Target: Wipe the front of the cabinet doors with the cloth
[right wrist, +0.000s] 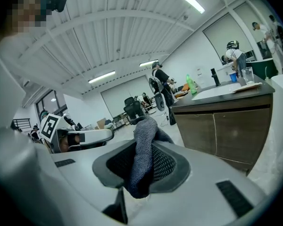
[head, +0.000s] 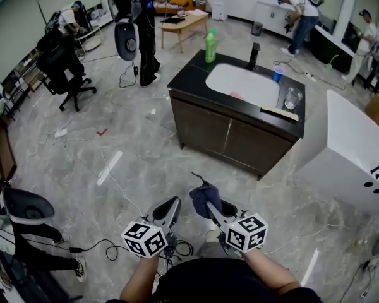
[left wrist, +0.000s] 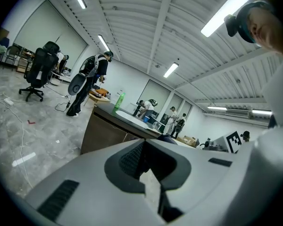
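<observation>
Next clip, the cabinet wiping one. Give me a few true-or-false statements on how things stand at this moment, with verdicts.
1. The right hand-held gripper is shut on the cloth. True.
2. The cloth is pressed against the cabinet doors. False: it is held well short of them, with open floor between.
3. The left hand-held gripper grips a sponge. False: its jaws are together with nothing between them.
4. A green bottle stands upright on the countertop. True.
5. One cabinet door hangs open. False: both doors are shut.
</observation>
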The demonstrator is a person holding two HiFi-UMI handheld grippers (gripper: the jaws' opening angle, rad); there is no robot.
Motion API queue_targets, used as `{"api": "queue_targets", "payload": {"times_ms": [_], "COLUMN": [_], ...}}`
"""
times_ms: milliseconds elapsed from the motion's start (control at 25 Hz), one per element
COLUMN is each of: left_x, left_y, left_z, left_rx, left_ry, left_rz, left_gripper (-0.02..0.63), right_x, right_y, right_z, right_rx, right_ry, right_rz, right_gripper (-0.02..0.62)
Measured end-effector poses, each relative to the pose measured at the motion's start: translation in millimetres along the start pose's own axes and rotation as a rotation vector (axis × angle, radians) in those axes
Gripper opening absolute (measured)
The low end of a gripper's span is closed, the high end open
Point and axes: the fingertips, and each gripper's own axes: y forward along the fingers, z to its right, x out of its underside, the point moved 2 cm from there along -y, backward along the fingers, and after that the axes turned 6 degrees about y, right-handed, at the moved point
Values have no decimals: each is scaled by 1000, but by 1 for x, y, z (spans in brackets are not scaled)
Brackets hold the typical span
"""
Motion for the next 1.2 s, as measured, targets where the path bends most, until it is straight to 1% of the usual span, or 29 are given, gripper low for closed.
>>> {"api": "queue_targets", "payload": {"times_ms": [200,360,560,680,800,960,1080,1200], "left_x": [2,1,3,-5,-11,-21,-30,-40], "left_y": [32,49,63,72,82,97,110,123], "left_z": [1,-1,-8,-10,-14,-32,-48,-67], "left_rx": [-16,-18,-24,-19,-9,12,40,75], "left_ry": [-6,-3,-23,-13,6,17,22,31], "left_rz": [-6,-16,-34,-34,-34,-27,-29,-48], "left_gripper": [8,8,8,8,8,8,8,8], "right_x": [-11,-19,-23,-30,-33,-39,-47,-56], "right_y": [4,13,19,25,35,56,74,96], "right_z": [28,47,61,65,71,76,78,80], "right_rx": [-27,-29,-27,-33,-33,-20,-5,21], "right_ry": [4,-9,10,19,22,27,21,21], "right_rz": [-17,-30,-36,-29,-25,-25,-21,-11], "right_gripper": [89,89,89,89,89,89,89,89]}}
